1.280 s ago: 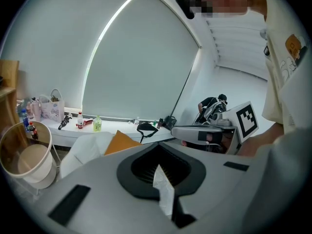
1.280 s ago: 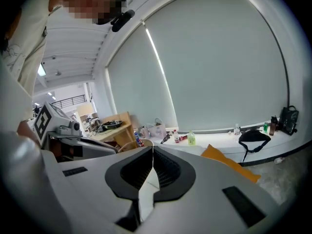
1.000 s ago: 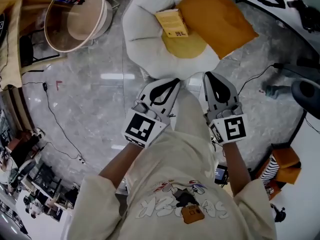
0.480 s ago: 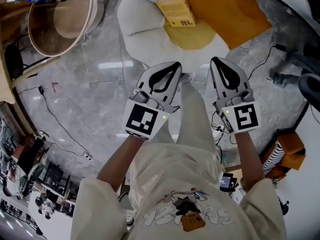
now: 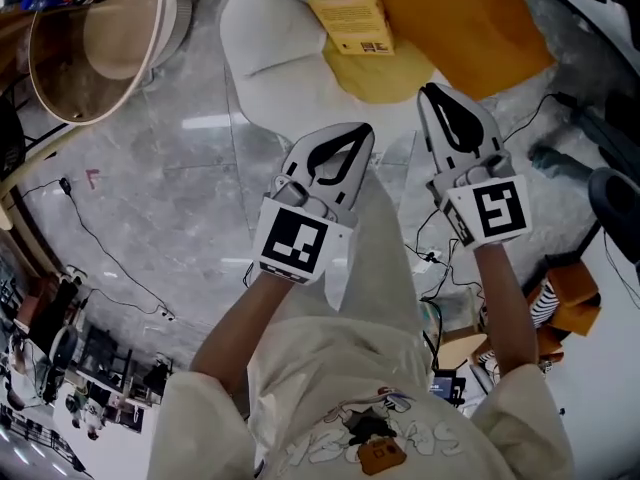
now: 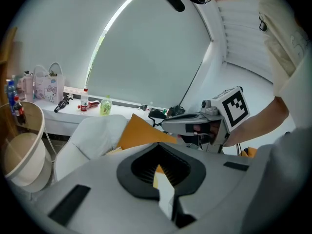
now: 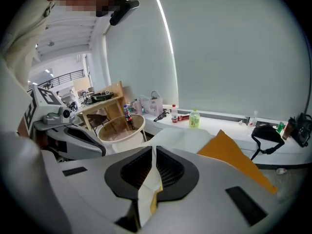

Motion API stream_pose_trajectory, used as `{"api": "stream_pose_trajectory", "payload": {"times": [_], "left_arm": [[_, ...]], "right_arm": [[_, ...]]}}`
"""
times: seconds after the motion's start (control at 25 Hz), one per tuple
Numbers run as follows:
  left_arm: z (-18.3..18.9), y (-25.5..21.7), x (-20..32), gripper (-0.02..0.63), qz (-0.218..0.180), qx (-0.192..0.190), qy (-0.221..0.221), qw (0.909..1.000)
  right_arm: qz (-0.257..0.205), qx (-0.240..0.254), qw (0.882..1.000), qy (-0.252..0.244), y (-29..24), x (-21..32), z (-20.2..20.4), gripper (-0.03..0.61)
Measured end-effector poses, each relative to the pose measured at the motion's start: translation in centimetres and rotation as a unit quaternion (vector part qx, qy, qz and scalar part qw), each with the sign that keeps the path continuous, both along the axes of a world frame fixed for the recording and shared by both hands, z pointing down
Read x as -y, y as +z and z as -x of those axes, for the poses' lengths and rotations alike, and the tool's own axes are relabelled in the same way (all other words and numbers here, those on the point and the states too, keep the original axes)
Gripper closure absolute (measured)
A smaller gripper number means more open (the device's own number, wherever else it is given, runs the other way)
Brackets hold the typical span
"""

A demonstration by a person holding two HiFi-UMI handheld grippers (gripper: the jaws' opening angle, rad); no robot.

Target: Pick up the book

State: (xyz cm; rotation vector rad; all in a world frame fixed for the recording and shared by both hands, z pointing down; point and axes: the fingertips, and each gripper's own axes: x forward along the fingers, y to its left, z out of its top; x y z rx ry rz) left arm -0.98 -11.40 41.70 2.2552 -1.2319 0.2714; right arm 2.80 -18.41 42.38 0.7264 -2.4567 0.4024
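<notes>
The left hand-held gripper (image 5: 352, 136) and the right hand-held gripper (image 5: 430, 92) each have their jaws closed together with nothing between them. They are held side by side, pointing toward a white seat (image 5: 270, 38). The book (image 5: 352, 20), yellow-covered, lies flat on that seat, ahead of both tips and well apart from them, partly on a yellow cushion (image 5: 385, 73) and just beside an orange cushion (image 5: 470, 23)

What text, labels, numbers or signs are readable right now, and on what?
No words read clearly.
Book: cover print and barcode too small.
Shirt print: upside down, cut off, unreadable.
Left gripper and right gripper: square marker patterns only.
Floor: a pink mark, perhaps "F".
</notes>
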Motion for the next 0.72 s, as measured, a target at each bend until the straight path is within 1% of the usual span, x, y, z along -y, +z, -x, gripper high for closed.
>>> {"api": "stream_pose_trajectory", "payload": {"times": [0.28,0.32,0.4,0.52,0.72], "left_arm": [[0.4,4.9,2.5,0.618,0.017,-0.001,-0.009,0.9998],[0.4,5.6,2.8,0.618,0.021,-0.001,-0.011,0.9997],[0.2,7.1,3.5,0.618,0.026,0.002,-0.012,0.9996],[0.0,9.1,4.5,0.618,0.030,0.008,-0.007,0.9995],[0.4,11.5,5.6,0.618,0.046,0.002,-0.012,0.9989]], "right_arm": [[0.017,-0.015,1.000,-0.001,5.6,2.3,0.0,0.541],[0.022,-0.016,1.000,-0.002,6.3,2.6,-0.2,0.530],[0.030,-0.019,0.999,-0.004,7.7,3.1,-0.5,0.483],[0.033,-0.024,0.999,-0.009,9.5,4.1,-0.7,0.470],[0.038,-0.034,0.998,-0.023,12.2,5.2,0.0,0.447]]}}
